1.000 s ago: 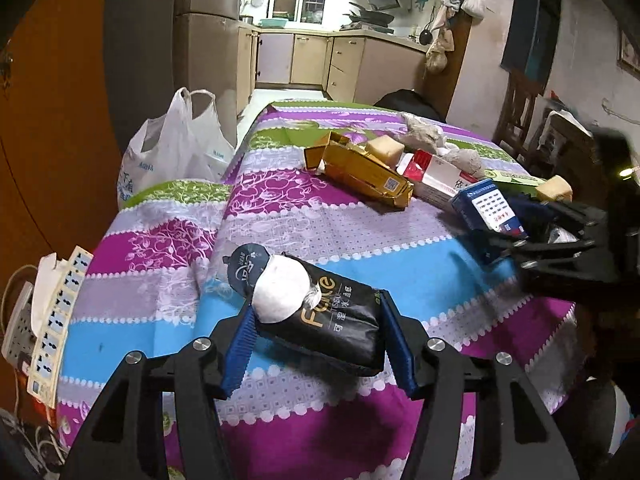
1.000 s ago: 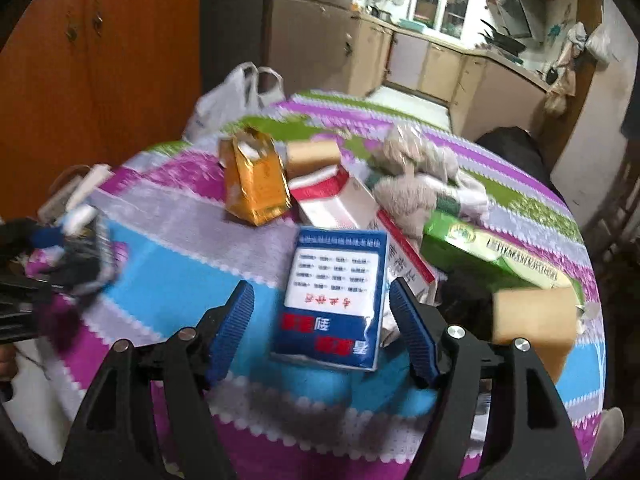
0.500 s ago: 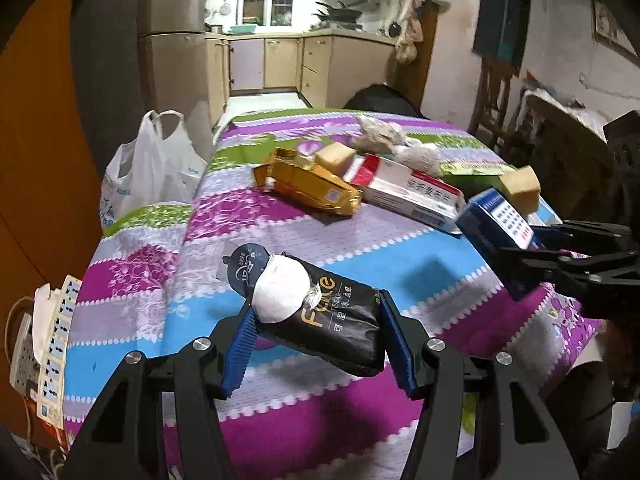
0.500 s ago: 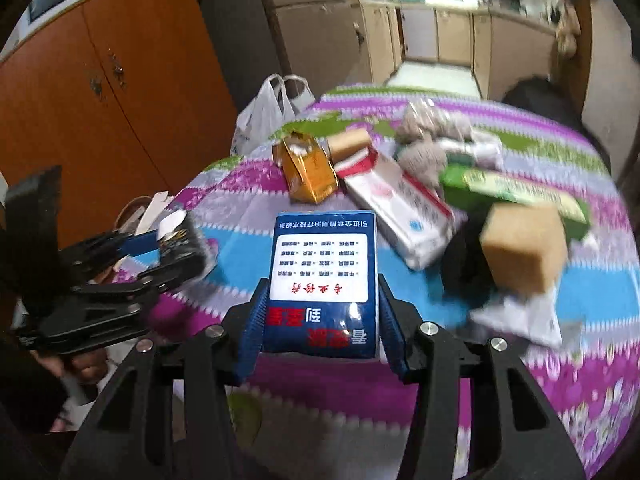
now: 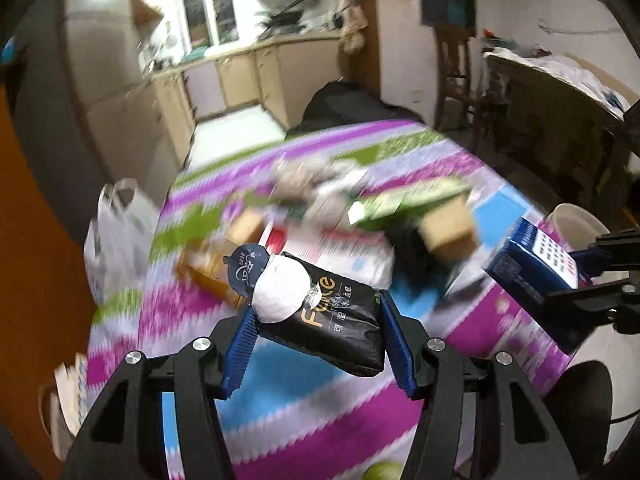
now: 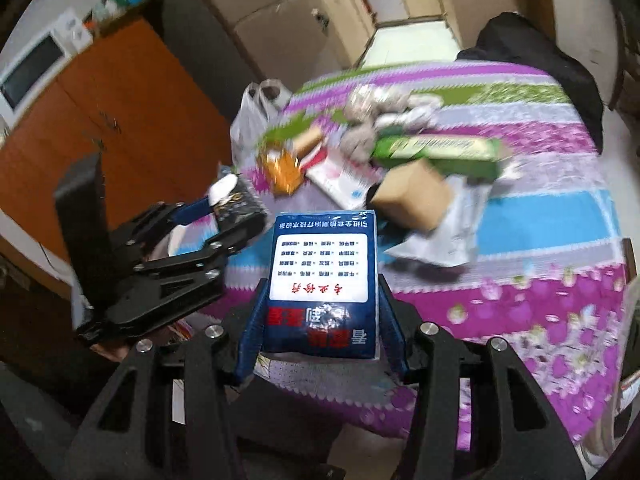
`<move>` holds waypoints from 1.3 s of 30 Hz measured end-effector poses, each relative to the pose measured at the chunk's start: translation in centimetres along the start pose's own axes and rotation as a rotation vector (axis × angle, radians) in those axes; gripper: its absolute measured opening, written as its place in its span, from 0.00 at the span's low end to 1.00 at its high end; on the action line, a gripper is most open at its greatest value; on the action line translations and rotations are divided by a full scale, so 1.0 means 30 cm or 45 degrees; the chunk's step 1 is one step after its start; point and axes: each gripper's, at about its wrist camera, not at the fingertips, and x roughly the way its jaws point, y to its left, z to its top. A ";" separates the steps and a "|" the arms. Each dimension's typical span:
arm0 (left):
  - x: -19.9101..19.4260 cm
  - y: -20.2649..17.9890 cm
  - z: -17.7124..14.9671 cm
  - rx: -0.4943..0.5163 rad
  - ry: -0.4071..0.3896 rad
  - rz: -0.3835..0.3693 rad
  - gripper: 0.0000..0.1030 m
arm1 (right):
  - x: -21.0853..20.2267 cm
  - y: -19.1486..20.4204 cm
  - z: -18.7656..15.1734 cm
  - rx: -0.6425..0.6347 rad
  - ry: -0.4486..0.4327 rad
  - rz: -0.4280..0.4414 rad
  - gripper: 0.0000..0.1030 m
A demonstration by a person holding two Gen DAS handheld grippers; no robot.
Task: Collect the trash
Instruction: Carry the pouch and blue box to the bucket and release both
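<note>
Gripping a black wipes pack (image 5: 324,316) in my left claw (image 5: 316,344) and a blue box (image 6: 324,280) in my right claw (image 6: 320,332), both raised at the tabletop (image 6: 540,312) edge, litter farther in.

The black wet-wipe pack (image 5: 332,316) reads "Fake".

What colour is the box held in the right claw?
The rectangular cardboard box is dark blue with a white panel and red lettering, clearest in the right wrist view.

We see a dim room lit mainly by a bright, glaring kitchen window (image 5: 208,8). Motion blur smears the desk (image 5: 304,392) clutter in both views, and fisheye distortion bends and darkens the edges.
</note>
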 end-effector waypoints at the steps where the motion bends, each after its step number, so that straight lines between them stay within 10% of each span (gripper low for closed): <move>1: -0.004 -0.030 0.037 0.029 -0.015 -0.007 0.57 | -0.049 -0.022 0.007 0.024 -0.027 -0.009 0.47; 19: -0.022 -0.762 0.475 0.502 -0.188 -0.251 0.57 | -0.757 -0.532 -0.073 0.415 -0.286 -0.525 0.47; 27: 0.036 -1.108 0.550 0.609 -0.188 -0.373 0.57 | -0.848 -0.720 -0.184 0.511 -0.218 -0.778 0.47; 39: 0.220 -1.478 0.564 0.720 -0.095 -0.491 0.57 | -0.821 -0.877 -0.268 0.589 -0.128 -0.866 0.47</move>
